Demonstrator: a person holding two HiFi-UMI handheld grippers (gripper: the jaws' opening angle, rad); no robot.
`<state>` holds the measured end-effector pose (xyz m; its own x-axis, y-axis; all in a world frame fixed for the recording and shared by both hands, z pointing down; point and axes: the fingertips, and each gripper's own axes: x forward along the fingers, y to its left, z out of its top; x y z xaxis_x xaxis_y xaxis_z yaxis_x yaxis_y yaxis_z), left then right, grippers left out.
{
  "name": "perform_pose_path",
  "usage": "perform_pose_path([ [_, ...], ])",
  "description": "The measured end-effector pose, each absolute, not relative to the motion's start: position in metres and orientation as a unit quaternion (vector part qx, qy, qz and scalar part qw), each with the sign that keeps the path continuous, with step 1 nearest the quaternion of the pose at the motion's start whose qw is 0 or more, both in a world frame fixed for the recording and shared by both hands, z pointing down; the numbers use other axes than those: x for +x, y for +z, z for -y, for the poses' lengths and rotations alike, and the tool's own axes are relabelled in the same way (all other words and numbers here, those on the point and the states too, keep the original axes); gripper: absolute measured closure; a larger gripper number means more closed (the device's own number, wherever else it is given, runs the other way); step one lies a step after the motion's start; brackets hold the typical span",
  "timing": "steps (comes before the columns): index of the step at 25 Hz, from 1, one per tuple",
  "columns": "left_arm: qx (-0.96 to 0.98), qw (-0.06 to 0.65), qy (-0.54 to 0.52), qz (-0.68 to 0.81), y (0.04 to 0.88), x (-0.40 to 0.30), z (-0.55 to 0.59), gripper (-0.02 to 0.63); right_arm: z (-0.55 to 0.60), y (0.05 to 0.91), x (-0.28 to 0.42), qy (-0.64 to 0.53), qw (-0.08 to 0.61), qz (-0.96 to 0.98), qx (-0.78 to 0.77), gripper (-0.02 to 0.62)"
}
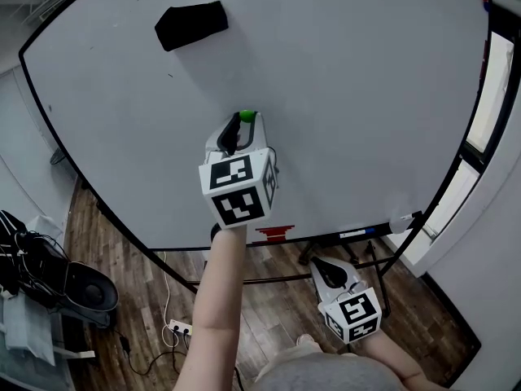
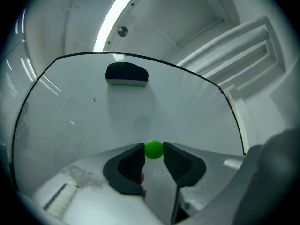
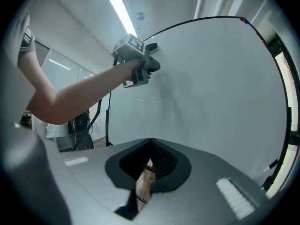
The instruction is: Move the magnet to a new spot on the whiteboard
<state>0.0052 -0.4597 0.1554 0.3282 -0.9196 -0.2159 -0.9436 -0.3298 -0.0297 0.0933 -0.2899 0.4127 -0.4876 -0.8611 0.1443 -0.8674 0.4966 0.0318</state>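
A small green ball magnet (image 1: 247, 116) sits on the whiteboard (image 1: 350, 96) near its middle. My left gripper (image 1: 242, 124) is held up against the board, and its two black jaws close on the magnet (image 2: 154, 149) from both sides, the pads touching it. Seen from the right gripper view, the left gripper (image 3: 151, 62) and a bare forearm reach to the board. My right gripper (image 1: 322, 265) hangs low below the board's bottom edge, its jaws (image 3: 151, 143) meeting at the tips with nothing between them.
A black eraser (image 1: 191, 24) clings to the board's upper left (image 2: 126, 74). The marker tray (image 1: 358, 235) runs along the bottom edge with a red item (image 1: 274, 233). A power strip (image 1: 181, 327) and dark bags (image 1: 81, 290) lie on the wooden floor at the left.
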Motion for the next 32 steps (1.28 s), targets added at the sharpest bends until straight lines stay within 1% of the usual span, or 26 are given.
perform_pose_path([
  [13, -0.794, 0.108, 0.088, -0.591, 0.134, 0.011, 0.487, 0.474, 0.324, 0.402, 0.103, 0.013, 0.078, 0.865, 0.496, 0.594],
  [19, -0.791, 0.109, 0.069, -0.598, 0.142, 0.012, 0.489, 0.474, 0.328, 0.402, 0.100, 0.011, 0.075, 0.868, 0.490, 0.594],
  [24, -0.792, 0.116, 0.090, -0.592, 0.136, 0.013, 0.485, 0.474, 0.327, 0.404, 0.097, 0.011, 0.077, 0.871, 0.485, 0.594],
  [27, -0.794, 0.115, 0.083, -0.591, 0.138, 0.014, 0.486, 0.463, 0.327, 0.403, 0.096, 0.012, 0.077, 0.871, 0.486, 0.594],
  [32, -0.796, 0.115, 0.092, -0.588, 0.135, 0.014, 0.481, 0.463, 0.323, 0.402, 0.098, 0.010, 0.076, 0.869, 0.488, 0.594],
])
